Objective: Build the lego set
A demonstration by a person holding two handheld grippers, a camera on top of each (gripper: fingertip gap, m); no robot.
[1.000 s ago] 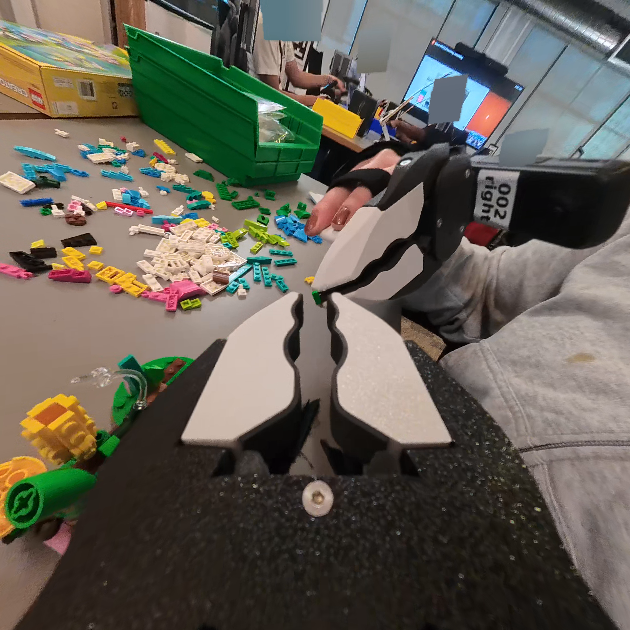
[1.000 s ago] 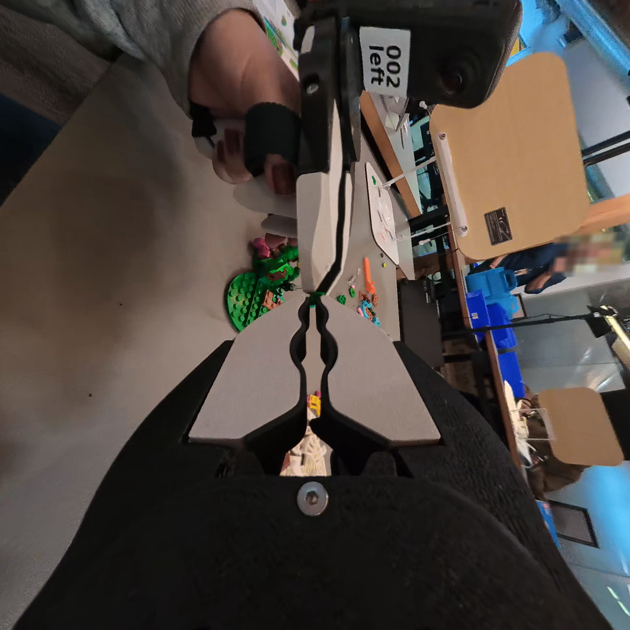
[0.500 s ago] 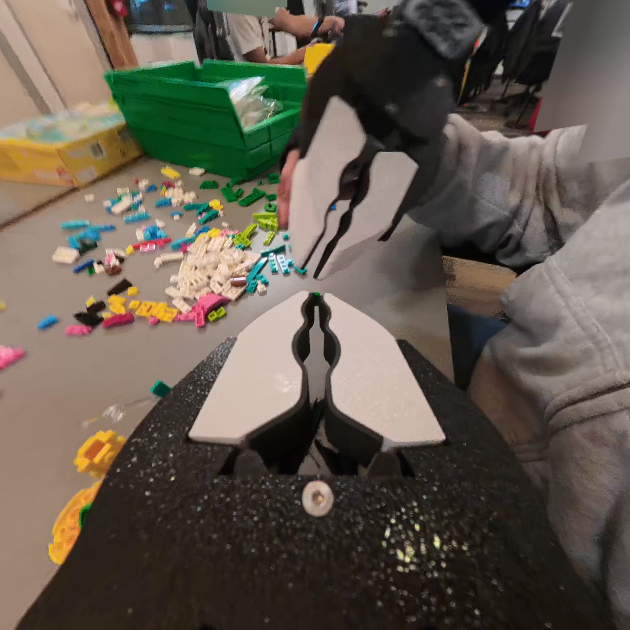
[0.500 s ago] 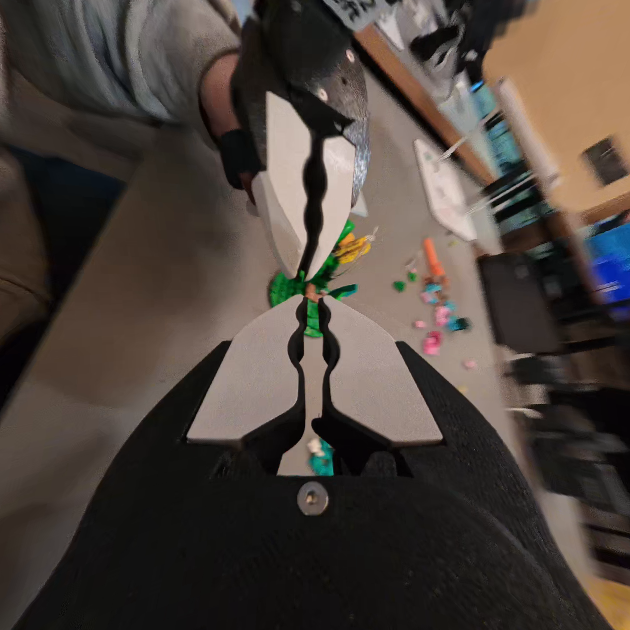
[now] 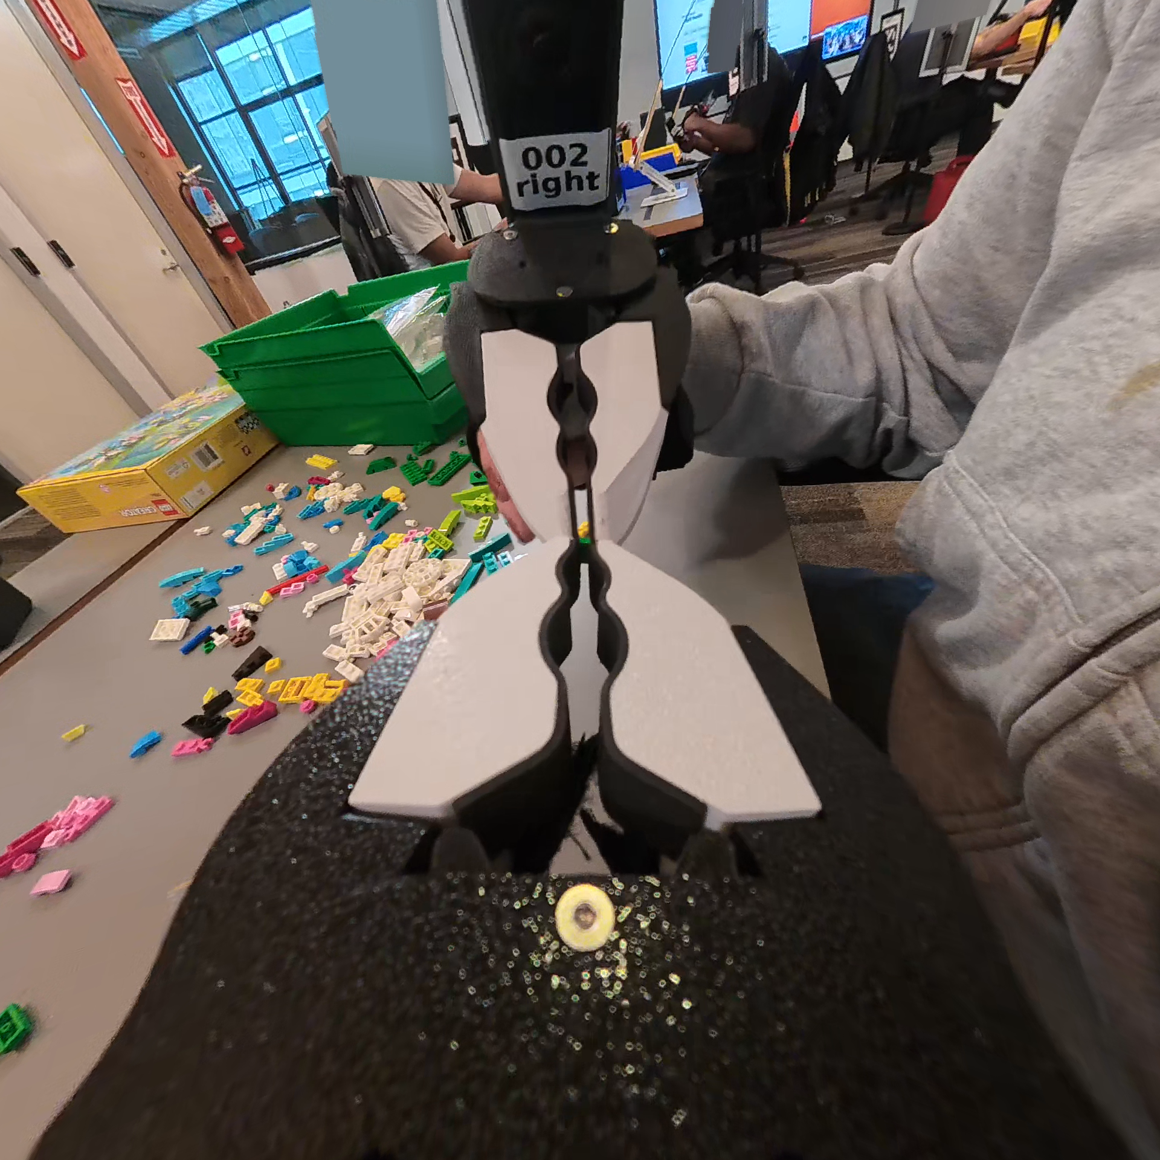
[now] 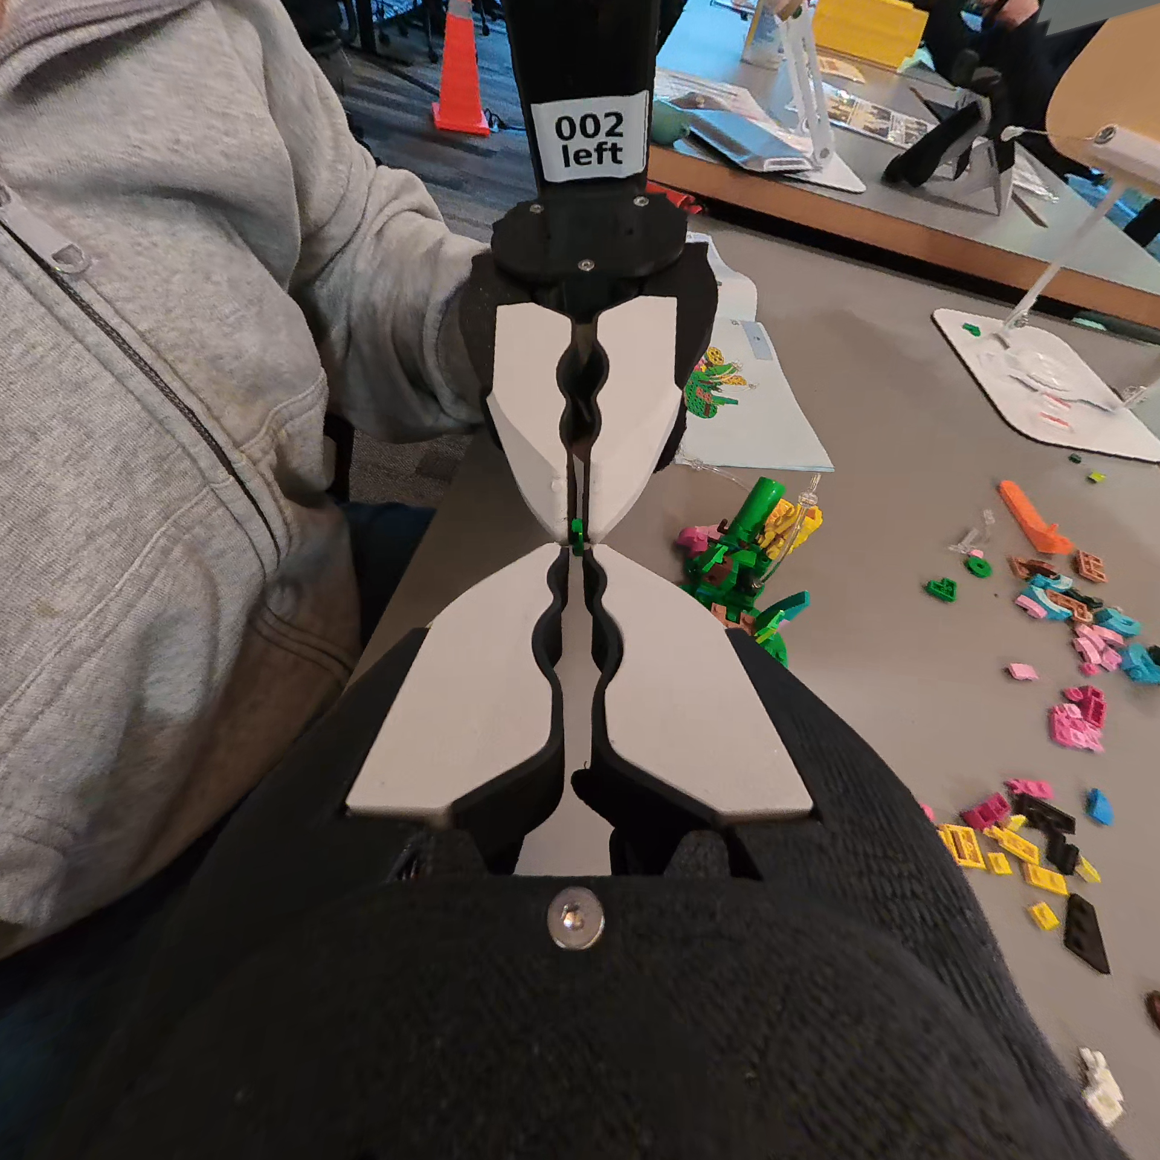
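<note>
Left claw: the left claw [image 5: 582,552] is closed tip to tip on a tiny green piece [image 5: 584,547], its pads pressed against it; it is held up off the worktop [image 5: 94,816], facing the other claw head-on.
Right claw: the right claw [image 6: 576,552] meets it nose to nose, its tips closed on the same little cluster; a yellow bit [image 5: 585,526] shows between its fingers, just above the green one.
Why held so: both claws pinch at the very tips, likely because the pieces are too small to grip deeper, and the straight-on line-up keeps the two bits pressed squarely together.
Green piece: in mid-air over the near edge of the worktop, in front of the person's grey sleeve [image 5: 879,351].
Half-built model: a green, yellow and pink plant-like build [image 6: 753,552] stands on the worktop just right of the claws, close at hand.
Loose bricks: sorted heaps by colour [image 5: 389,590] lie spread out within reach; a green bin [image 5: 339,376] and a yellow box [image 5: 144,464] sit behind them.
Booklet: a printed sheet [image 6: 753,427] lies beyond the model.
</note>
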